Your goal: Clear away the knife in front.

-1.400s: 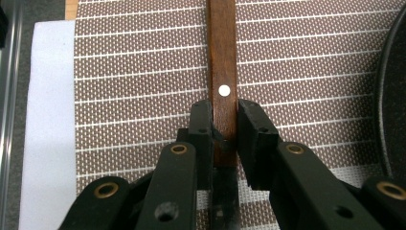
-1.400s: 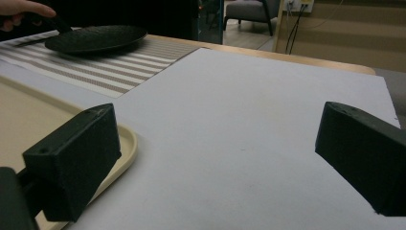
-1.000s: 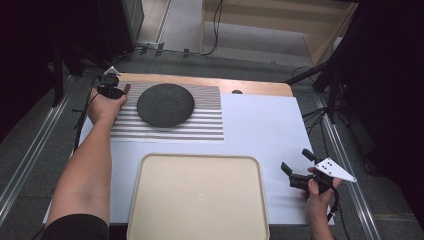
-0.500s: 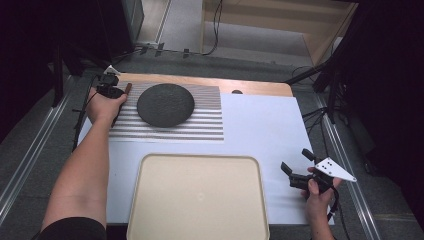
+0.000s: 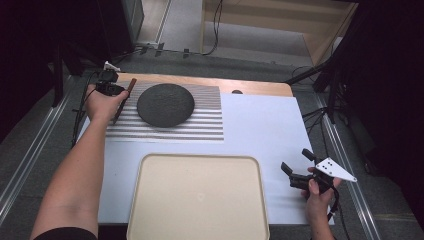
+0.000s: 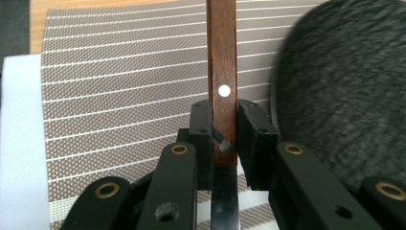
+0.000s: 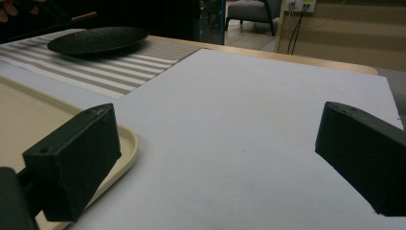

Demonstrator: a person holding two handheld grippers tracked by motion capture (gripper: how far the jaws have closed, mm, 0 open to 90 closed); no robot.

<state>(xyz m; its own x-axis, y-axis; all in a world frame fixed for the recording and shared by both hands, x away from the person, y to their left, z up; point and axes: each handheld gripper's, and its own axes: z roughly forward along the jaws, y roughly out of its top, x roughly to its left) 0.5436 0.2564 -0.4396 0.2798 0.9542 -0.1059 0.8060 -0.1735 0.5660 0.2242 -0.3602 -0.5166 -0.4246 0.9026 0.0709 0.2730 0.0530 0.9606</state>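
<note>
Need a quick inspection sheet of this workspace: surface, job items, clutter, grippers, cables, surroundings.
Surface: white table with a wooden far edge; striped placemat at far left.
Job's things: knife with wooden handle, lifted beside the dark plate on the placemat; beige tray near edge.
Clutter: nothing seen.
Grippers: left gripper shut on the knife; right gripper open, low over the table.
Cables: black leads on the floor beyond.
Surroundings: dark room, metal rails alongside.

The knife (image 6: 223, 96) has a smooth wooden handle and glossy metal blade; the plate (image 5: 165, 104) at 3 o'clock looks matt, rough-grained.
</note>
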